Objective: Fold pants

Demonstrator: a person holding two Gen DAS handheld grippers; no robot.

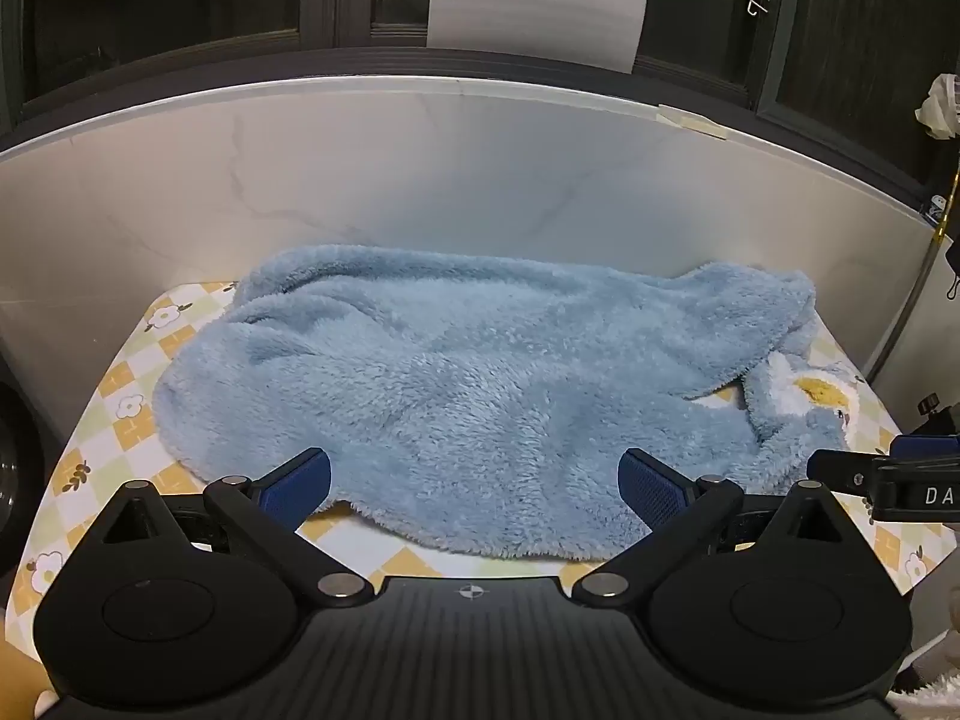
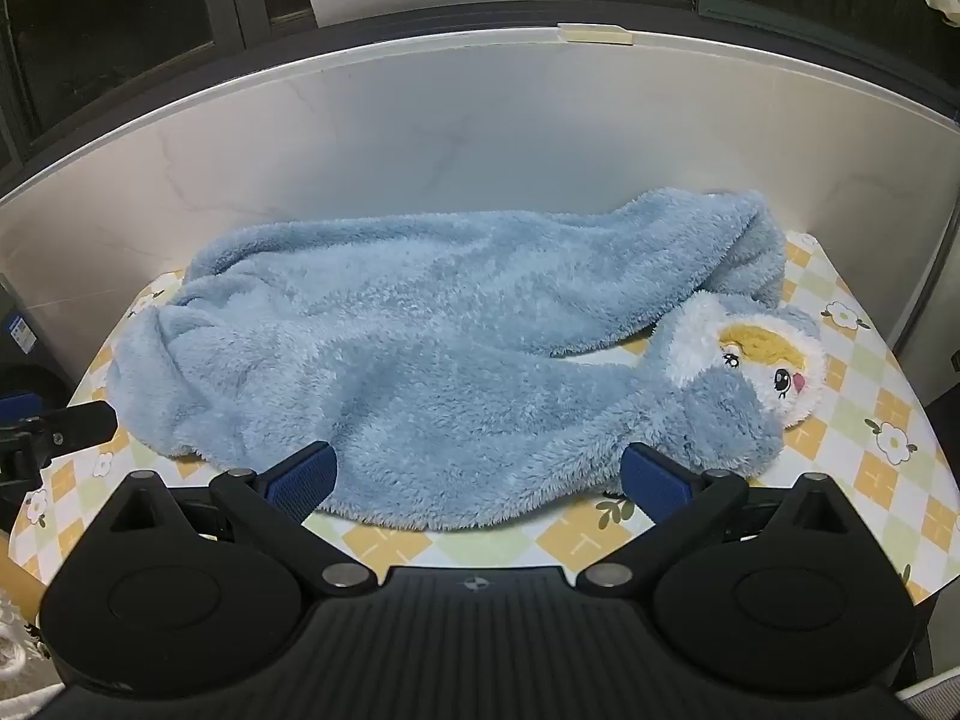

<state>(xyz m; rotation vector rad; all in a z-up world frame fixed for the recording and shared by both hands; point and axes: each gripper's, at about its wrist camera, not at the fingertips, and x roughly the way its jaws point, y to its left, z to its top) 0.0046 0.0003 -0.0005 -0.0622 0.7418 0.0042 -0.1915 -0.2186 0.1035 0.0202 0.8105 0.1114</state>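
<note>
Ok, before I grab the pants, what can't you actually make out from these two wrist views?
- Near hem of the pants: in both views the left gripper and right gripper bodies cover the tablecloth in front of it.
- Waistband or leg openings: fleece folds hide them.
- Face patch: left view shows it bunched, only partly.

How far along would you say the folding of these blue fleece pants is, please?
Done: the pants lie on the checked tablecloth, their two legs side by side, with the cartoon face patch up. In hand: nothing; the left gripper and right gripper both hover open at the near hem. Left: apparently every fold across the length.
</note>
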